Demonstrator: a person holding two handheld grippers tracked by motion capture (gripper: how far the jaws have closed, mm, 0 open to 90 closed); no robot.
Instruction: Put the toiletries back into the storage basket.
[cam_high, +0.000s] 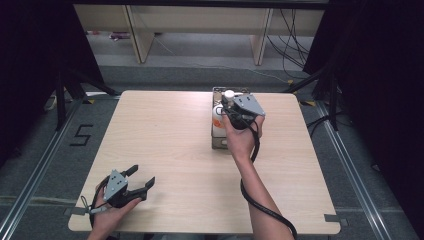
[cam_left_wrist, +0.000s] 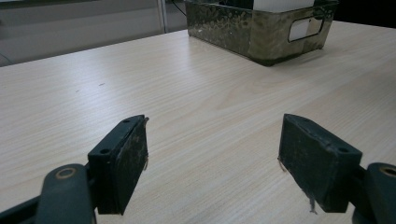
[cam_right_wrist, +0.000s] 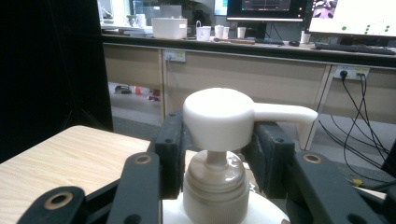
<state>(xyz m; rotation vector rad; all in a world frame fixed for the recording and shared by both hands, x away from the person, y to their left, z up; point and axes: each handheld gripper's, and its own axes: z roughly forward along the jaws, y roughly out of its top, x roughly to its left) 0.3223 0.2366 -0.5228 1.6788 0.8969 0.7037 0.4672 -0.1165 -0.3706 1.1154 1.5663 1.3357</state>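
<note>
Right gripper view: pump bottle (cam_right_wrist: 219, 140) between right tool (cam_right_wrist: 219, 154) jaws

High view: looks forward and down from above the near edge of the table (cam_high: 165, 145), far enough back to take in the whole top and the metal bin (cam_high: 218, 142) beyond its middle.

Left gripper view: rides low on the left hand-held gripper (cam_left_wrist: 212, 161), faces across the bare table toward the bin (cam_left_wrist: 261, 30), well apart from it.

Right gripper view: sits at the bin itself, very near the pump bottle (cam_right_wrist: 219, 140), faces level past the table's far edge.

Shared by high and left views: bin and table.
</note>
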